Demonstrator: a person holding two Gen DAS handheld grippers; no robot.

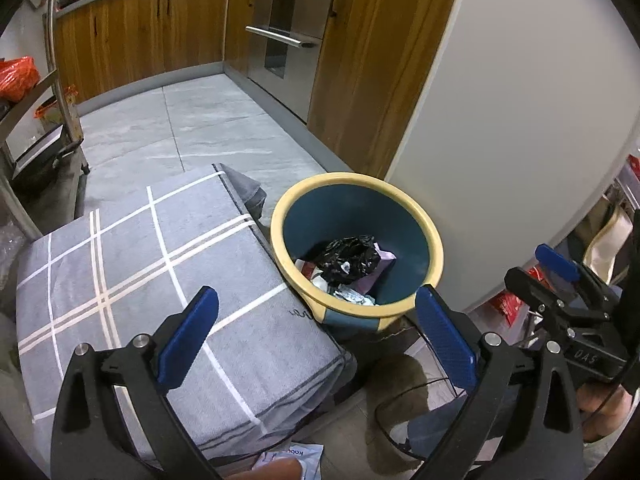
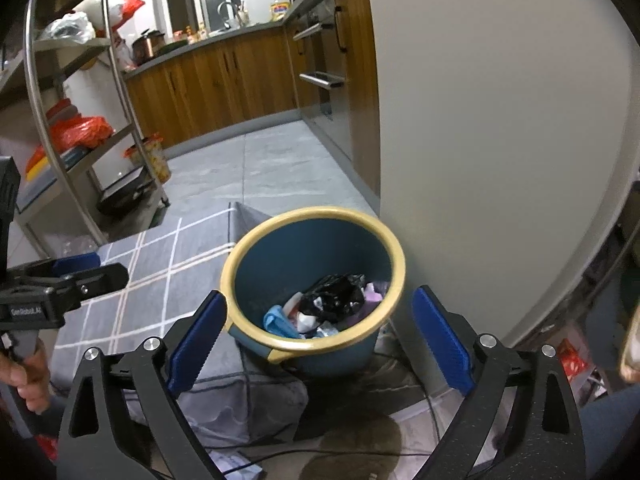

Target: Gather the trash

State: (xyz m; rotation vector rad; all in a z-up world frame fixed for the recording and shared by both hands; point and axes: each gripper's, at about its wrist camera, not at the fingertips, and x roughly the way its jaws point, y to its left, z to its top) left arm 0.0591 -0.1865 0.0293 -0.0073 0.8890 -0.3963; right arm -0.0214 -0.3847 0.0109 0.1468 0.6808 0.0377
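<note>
- Left wrist view: left gripper (image 1: 316,328) spread wide, holding nothing, above the grey checked cushion (image 1: 132,280). Bin (image 1: 356,246) stands just beyond the right finger, touching the cushion edge. Black bag (image 1: 350,258) and wrappers sit at its bottom.
- Right wrist view: right gripper (image 2: 320,330) also wide open, empty; bin (image 2: 312,280) sits ahead between the fingers. Trash looks light, crumpled, soft; pinch a raised fold of the black bag (image 2: 334,300).
</note>
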